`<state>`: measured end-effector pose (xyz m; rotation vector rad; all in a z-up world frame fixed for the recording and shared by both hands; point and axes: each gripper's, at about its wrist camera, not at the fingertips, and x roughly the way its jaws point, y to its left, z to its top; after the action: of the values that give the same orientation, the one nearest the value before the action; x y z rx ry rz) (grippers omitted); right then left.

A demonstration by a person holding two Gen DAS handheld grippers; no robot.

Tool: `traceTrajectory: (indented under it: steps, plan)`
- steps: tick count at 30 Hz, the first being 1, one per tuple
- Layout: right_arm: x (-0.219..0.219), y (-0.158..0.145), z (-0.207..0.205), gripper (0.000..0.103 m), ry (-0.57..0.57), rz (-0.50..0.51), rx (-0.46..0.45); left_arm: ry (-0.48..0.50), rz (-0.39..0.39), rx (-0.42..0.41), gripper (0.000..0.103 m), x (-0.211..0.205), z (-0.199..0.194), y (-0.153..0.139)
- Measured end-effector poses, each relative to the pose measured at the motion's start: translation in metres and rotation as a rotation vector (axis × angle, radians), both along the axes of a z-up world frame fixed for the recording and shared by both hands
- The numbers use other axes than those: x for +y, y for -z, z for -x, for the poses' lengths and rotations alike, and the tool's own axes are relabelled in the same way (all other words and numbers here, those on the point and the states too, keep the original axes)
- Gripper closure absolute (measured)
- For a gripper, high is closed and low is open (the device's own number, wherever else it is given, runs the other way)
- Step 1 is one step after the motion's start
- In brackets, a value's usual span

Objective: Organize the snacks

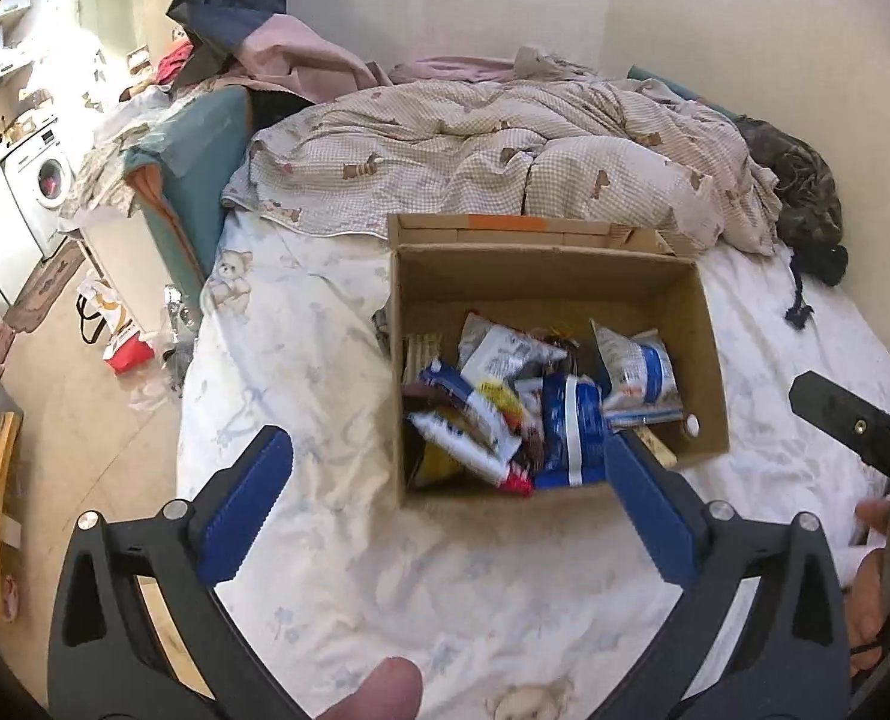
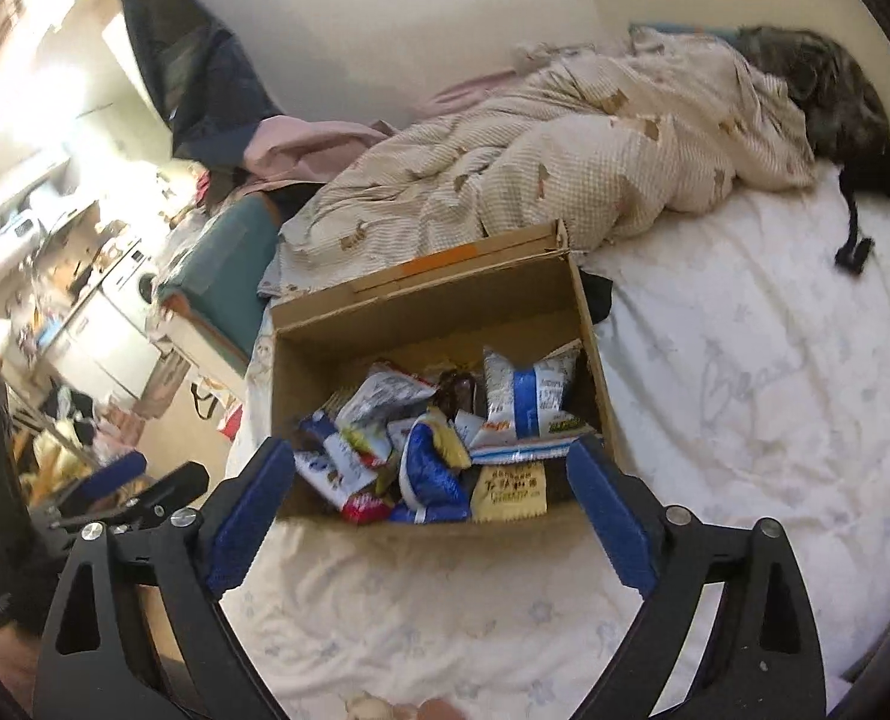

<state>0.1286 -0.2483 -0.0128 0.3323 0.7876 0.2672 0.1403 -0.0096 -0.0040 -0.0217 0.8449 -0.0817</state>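
Observation:
An open cardboard box (image 1: 541, 282) (image 2: 421, 312) stands on the bed, holding several snack packets. Among them are a blue foil packet (image 1: 568, 426) (image 2: 427, 468), a white bag with a blue band (image 1: 640, 372) (image 2: 529, 399) and a yellow sachet (image 2: 508, 492). My left gripper (image 1: 448, 444) hovers over the box's near edge, open, with nothing between its blue pads. My right gripper (image 2: 430, 450) hangs open above the same near edge, also empty. In the left wrist view, part of the right gripper (image 1: 853, 426) shows at the right edge. In the right wrist view, the left gripper (image 2: 133, 480) shows at lower left.
The box sits on a white printed bedsheet (image 1: 505, 588) (image 2: 745, 372). A crumpled beige quilt (image 1: 505, 144) (image 2: 565, 168) lies behind it, a dark fuzzy bundle (image 1: 805, 192) at the far right. To the left, the floor holds bags, a teal cushion (image 1: 199, 156) and a washing machine (image 1: 46, 180).

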Motion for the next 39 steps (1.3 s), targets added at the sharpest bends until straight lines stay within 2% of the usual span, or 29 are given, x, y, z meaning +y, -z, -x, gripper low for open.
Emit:
traceTrajectory:
  steps: [3,8,10,16,19,24,39]
  plan:
    - [0.004,-0.001,0.019,0.0,0.006,0.028,-0.016,-0.021,0.026,-0.018,0.0,0.01,0.023,-0.006]
    - [0.008,0.002,0.043,0.0,0.024,0.078,-0.023,-0.051,0.043,-0.076,0.0,0.021,0.054,-0.014]
    - [0.007,0.004,0.053,0.0,0.04,0.089,-0.036,-0.066,0.021,-0.089,0.0,0.022,0.063,-0.014]
    - [0.013,0.002,0.078,0.0,0.083,0.173,-0.114,-0.095,0.061,-0.111,0.0,0.029,0.076,-0.01]
    - [0.019,0.003,0.079,0.0,0.087,0.215,-0.126,-0.089,0.076,-0.132,0.0,0.028,0.078,-0.008]
    - [0.029,0.008,0.074,0.0,0.085,0.251,-0.12,-0.088,0.011,-0.129,0.0,0.019,0.075,-0.002]
    - [0.031,0.01,0.072,0.0,0.094,0.248,-0.109,-0.077,-0.003,-0.095,0.0,0.014,0.074,0.007]
